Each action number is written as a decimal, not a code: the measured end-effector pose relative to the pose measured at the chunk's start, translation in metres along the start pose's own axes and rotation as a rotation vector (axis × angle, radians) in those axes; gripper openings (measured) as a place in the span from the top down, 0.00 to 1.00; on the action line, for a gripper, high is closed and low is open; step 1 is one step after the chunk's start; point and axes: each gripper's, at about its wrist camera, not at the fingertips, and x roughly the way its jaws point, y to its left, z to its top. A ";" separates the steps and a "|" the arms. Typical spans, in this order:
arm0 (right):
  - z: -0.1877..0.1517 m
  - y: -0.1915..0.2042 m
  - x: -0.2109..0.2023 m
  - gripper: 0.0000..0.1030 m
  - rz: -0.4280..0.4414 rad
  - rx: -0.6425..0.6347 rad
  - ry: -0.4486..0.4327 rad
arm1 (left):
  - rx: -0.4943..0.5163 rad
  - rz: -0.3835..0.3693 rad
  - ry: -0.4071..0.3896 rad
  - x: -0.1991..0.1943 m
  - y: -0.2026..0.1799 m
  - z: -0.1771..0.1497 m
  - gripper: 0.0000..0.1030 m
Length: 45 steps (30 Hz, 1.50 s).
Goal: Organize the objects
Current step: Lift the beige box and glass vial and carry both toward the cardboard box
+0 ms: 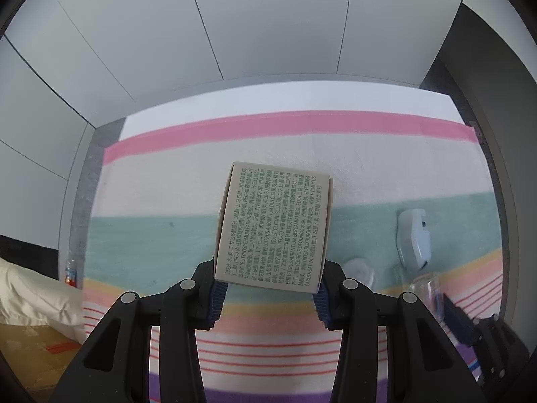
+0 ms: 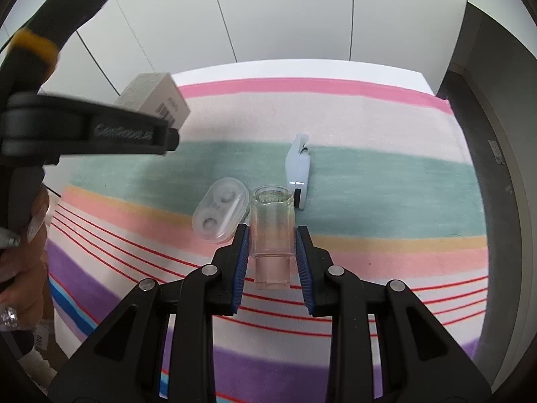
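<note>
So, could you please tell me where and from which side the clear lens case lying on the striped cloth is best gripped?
Probably across its narrow width, from straight above. The lens case is a flat oval lying on the cloth, so its long sides give parallel faces. Approach from its left side, since the glass bottle in the right gripper crowds its right.

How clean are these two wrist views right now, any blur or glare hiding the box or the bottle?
Left wrist view: box sharp, print legible, no glare; fisheye bends the cloth stripes. Right wrist view: left gripper motion-blurred at the left, box soft; clear bottle crisp between the blue pads.
</note>
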 end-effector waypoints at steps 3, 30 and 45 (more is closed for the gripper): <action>0.002 0.001 -0.011 0.72 -0.008 0.013 -0.007 | 0.020 0.031 -0.025 -0.016 -0.005 0.001 0.57; 0.015 0.059 -0.178 0.72 -0.025 -0.028 -0.112 | -0.035 0.062 -0.207 -0.201 0.058 -0.066 0.57; 0.001 0.163 -0.199 0.72 0.042 -0.176 -0.106 | -0.214 0.102 -0.186 -0.229 0.174 -0.149 0.57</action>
